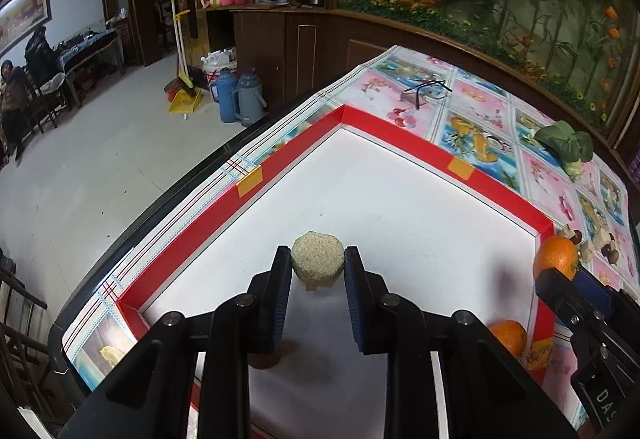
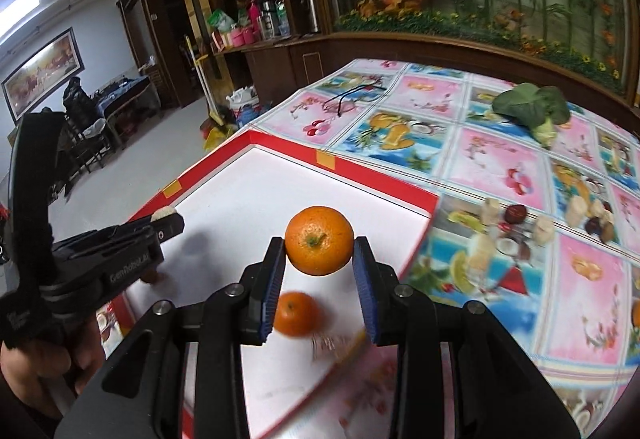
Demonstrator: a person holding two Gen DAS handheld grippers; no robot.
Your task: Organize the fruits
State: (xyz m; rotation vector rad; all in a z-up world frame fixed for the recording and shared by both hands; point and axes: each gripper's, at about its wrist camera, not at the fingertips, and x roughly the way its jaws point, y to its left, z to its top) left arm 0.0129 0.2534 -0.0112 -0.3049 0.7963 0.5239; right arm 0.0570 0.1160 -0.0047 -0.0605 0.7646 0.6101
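My left gripper is shut on a beige, grainy round piece and holds it above the white floor of a red-rimmed tray. In the right wrist view my right gripper is shut on an orange, stem end facing the camera, over the tray's near right part. A second orange lies on the tray floor below it, also seen as the orange on the tray in the left wrist view. The left gripper shows at the left of the right wrist view, with a person's hand on its grip.
The tray sits at the corner of a table under a fruit-print cloth. A green leafy vegetable and a pair of glasses lie on the cloth beyond the tray. A small brown thing lies on the tray under my left fingers.
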